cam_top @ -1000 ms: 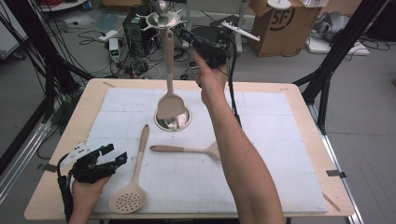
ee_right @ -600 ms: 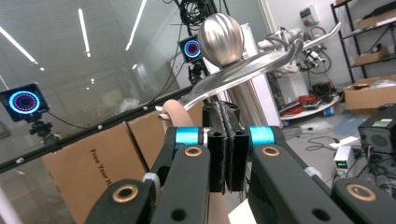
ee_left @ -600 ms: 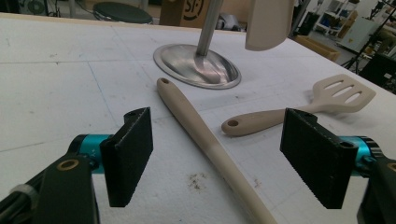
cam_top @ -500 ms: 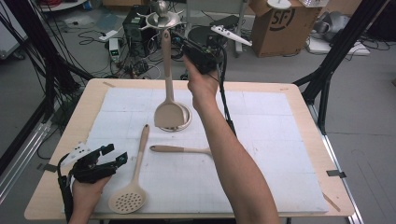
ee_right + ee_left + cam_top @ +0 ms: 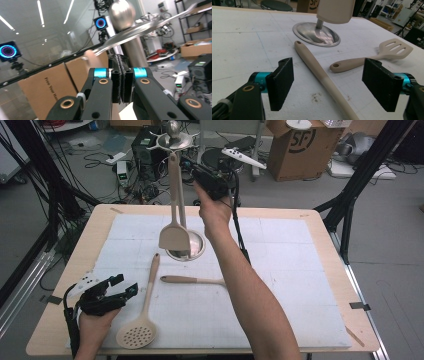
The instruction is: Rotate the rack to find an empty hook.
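My right gripper (image 5: 210, 181) is raised at the top of a steel utensil stand (image 5: 186, 251), its fingers (image 5: 116, 80) pressed together; I cannot tell whether anything is pinched. Beside them, a beige spatula (image 5: 174, 235) hangs from the stand's top disc (image 5: 140, 27). My left gripper (image 5: 102, 292) rests low on the counter (image 5: 310, 270), fingers (image 5: 283, 82) spread. A skimmer's handle (image 5: 322, 75) lies between them. A slotted turner (image 5: 372, 56) lies just beyond.
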{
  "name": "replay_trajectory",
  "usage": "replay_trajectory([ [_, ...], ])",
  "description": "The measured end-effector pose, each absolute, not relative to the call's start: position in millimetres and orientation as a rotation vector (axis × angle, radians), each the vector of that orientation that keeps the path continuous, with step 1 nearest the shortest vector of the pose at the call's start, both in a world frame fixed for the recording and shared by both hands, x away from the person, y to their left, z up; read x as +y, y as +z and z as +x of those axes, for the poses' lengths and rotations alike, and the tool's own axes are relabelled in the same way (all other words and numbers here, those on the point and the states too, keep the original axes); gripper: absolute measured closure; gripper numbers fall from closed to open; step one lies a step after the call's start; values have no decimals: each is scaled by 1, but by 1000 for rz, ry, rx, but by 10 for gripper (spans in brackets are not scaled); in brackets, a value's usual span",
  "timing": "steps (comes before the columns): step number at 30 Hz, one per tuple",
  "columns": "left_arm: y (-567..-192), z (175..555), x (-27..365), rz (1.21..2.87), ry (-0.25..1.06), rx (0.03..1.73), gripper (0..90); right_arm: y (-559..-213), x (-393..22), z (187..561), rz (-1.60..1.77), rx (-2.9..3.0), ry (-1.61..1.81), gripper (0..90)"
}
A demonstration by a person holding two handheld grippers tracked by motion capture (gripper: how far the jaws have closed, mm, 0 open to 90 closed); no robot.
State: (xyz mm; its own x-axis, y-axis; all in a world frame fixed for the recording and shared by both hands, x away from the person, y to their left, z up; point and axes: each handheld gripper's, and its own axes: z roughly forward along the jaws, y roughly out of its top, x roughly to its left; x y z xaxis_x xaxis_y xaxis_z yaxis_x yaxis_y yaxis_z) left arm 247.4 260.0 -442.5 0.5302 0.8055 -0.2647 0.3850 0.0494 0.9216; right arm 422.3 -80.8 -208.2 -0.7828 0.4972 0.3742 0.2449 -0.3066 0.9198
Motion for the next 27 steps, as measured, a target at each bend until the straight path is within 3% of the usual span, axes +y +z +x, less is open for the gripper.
replay_trajectory([
  [12,-443,248,262,1557,434,1057,260,-209,-119,450,1052,1634,2288,895],
  [27,-443,247,263,1550,437,1061,260,-198,-112,449,926,1683,2262,895],
])
